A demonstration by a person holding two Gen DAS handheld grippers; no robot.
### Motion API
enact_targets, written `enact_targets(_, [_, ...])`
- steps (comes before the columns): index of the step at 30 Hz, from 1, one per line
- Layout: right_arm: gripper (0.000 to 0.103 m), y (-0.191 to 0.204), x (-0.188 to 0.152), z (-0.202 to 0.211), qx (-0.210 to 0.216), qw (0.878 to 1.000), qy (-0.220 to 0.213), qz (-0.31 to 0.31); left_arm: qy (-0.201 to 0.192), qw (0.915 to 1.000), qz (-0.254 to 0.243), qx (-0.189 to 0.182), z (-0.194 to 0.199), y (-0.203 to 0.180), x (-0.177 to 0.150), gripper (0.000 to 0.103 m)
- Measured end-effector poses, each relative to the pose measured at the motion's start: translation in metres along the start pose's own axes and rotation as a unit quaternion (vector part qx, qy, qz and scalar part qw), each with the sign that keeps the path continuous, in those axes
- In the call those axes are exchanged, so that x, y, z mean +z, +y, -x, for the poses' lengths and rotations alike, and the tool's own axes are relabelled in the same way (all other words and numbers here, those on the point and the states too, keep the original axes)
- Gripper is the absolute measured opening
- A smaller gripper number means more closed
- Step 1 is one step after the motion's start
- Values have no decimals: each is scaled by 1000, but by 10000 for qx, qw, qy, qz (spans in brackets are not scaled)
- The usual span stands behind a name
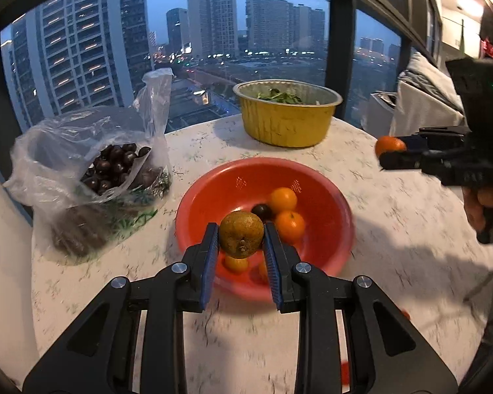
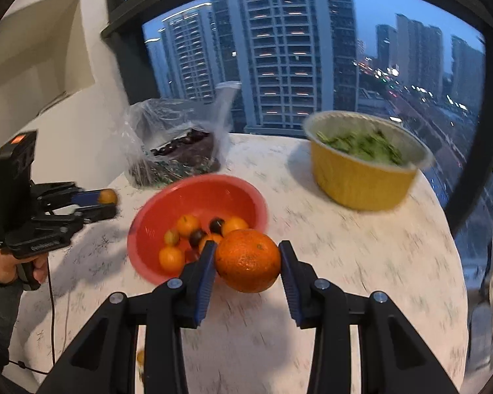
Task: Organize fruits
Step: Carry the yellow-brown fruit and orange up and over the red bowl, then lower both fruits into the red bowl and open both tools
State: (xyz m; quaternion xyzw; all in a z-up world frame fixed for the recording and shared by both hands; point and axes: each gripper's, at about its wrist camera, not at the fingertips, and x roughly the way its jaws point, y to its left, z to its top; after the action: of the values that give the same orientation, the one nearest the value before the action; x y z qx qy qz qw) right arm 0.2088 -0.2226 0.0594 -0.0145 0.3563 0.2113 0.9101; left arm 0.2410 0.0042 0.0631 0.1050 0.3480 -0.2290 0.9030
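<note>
A brownish-green round fruit (image 1: 242,234) is clamped by the left gripper (image 1: 241,246) — a large orange (image 2: 248,261) by the right gripper (image 2: 246,264) — above the red plastic bowl (image 1: 312,177).

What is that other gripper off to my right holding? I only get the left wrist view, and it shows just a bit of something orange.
Observer: The right wrist view shows it whole: a round orange, pinched between both pads of the right gripper.
Operator: How many fruits are in the red bowl? My brownish-green fruit blocks part of it.
Observer: About seven show in the red bowl: five small orange or yellowish fruits and two dark fruits.
Operator: Who is holding my gripper?
Observer: A hand grips the handle of the left gripper, and a black cable hangs below it.
</note>
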Motion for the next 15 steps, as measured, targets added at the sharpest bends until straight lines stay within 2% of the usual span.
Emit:
enact_targets(7, [40, 23, 25, -64, 89, 9991, 367, 211, 287, 9996, 17, 13, -56, -10, 5, 25])
enact_targets(15, [41, 39, 23, -109, -114, 9964, 694, 477, 358, 9993, -11, 108, -83, -16, -4, 26])
